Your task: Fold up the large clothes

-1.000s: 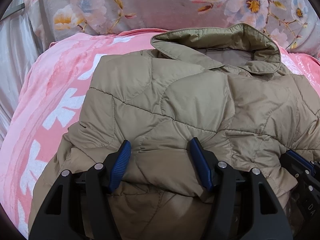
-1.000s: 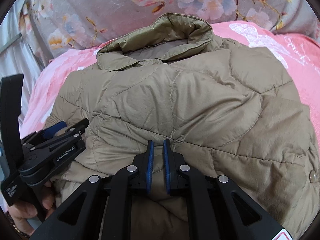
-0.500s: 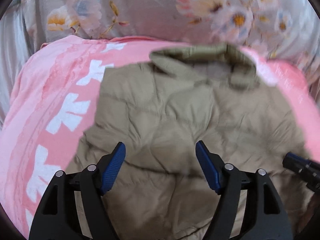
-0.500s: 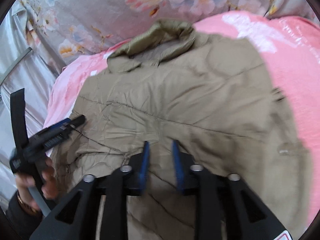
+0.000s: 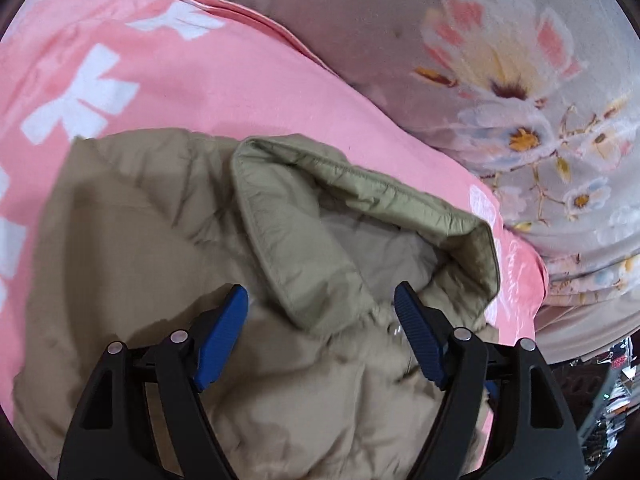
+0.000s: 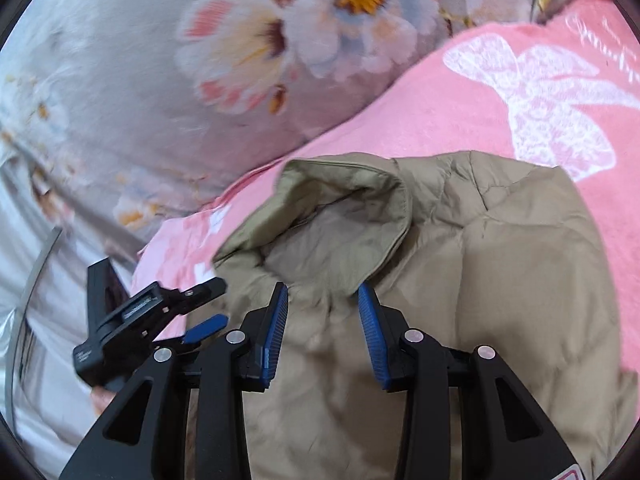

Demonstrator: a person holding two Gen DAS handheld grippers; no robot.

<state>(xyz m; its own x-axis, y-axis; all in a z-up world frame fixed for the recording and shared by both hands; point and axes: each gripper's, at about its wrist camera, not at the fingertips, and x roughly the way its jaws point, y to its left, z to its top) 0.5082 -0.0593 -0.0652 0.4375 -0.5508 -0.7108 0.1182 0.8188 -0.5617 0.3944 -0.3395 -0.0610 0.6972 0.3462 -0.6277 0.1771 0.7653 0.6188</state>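
A khaki quilted jacket [image 5: 132, 248] lies folded on a pink blanket [image 5: 200, 72], its collar [image 5: 320, 216] standing up at the far end. It also shows in the right wrist view [image 6: 500, 280] with its collar [image 6: 340, 216]. My left gripper [image 5: 322, 320] is open and empty, hovering over the jacket just below the collar. My right gripper [image 6: 323, 312] is open and empty, also just below the collar. The left gripper [image 6: 160, 320] shows at the left of the right wrist view.
A grey floral quilt [image 5: 500, 80] is piled behind the blanket and also shows in the right wrist view [image 6: 200, 60]. The pink blanket [image 6: 540, 80] extends to the right. Silver-grey fabric [image 6: 36, 340] lies at the left edge.
My right gripper let go of the jacket fold and opened. Both grippers moved forward over the jacket toward the collar. The jacket stays folded on the blanket.
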